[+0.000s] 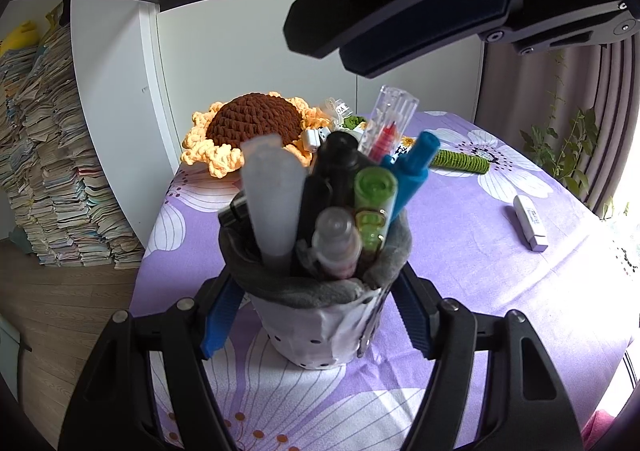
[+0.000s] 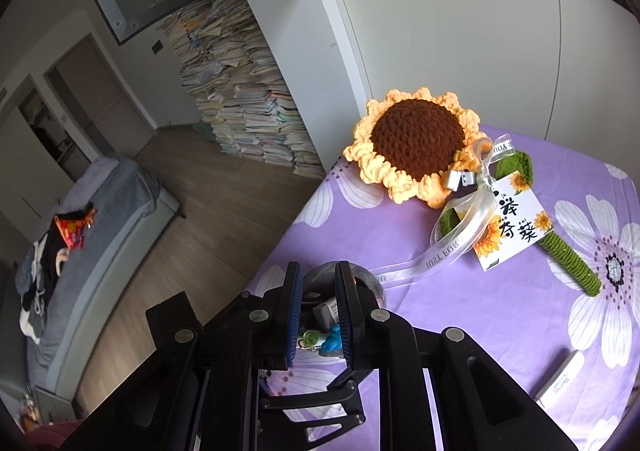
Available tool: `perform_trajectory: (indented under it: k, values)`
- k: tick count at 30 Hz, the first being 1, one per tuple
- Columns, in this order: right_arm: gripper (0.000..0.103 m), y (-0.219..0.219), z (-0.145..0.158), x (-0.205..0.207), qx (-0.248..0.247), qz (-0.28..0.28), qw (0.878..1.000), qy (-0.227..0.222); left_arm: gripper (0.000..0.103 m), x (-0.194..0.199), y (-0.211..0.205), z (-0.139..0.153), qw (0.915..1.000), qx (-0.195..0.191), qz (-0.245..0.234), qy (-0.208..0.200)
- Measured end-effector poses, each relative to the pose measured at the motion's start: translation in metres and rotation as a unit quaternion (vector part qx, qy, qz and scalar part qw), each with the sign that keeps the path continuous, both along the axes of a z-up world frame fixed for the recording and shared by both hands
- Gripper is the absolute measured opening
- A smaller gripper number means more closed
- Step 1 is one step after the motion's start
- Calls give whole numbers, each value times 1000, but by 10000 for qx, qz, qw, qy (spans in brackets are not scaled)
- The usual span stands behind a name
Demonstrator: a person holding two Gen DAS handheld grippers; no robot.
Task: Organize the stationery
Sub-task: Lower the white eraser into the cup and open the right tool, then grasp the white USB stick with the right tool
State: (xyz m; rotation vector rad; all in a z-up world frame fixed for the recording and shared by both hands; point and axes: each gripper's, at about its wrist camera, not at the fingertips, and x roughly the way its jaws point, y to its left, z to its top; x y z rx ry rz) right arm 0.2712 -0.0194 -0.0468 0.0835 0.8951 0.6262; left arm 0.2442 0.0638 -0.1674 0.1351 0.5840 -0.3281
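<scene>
Pen cup (image 1: 320, 315): mouth crowded with upright pens (image 1: 376, 203). Crochet sunflower (image 1: 252, 123) blocks 12 o'clock behind it. Bare tablecloth (image 1: 472, 251) at 3 o'clock, white eraser (image 1: 530, 223) lying beyond. Right gripper (image 1: 332, 47) overhead.

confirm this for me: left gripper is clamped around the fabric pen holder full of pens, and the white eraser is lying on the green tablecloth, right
Not quite. The tablecloth is purple with white flowers, not green; the left wrist view shows it plainly. The rest holds: the left gripper has its pads against both sides of the fabric pen holder full of pens, and the white eraser lies on the cloth.
</scene>
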Motion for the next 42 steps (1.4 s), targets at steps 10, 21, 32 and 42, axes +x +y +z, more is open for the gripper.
perform_trajectory:
  k: [10,21,32,42]
  values:
    - [20,-101,-18,-3,-597,-1602,9852,-110,70,0,-1,1,10000,11,-1,-7]
    - [37,-210,-119,13,-971,-3097,9291,1771,70,0,-1,1,10000,9,1,-3]
    - [40,-191,-130,39,-1257,-3015,9287,1754,70,0,0,1,10000,8,-1,-5]
    - [27,-175,-107,27,-1242,-2796,9445,1197,68,-2,-3,3,10000,-12,-23,-69]
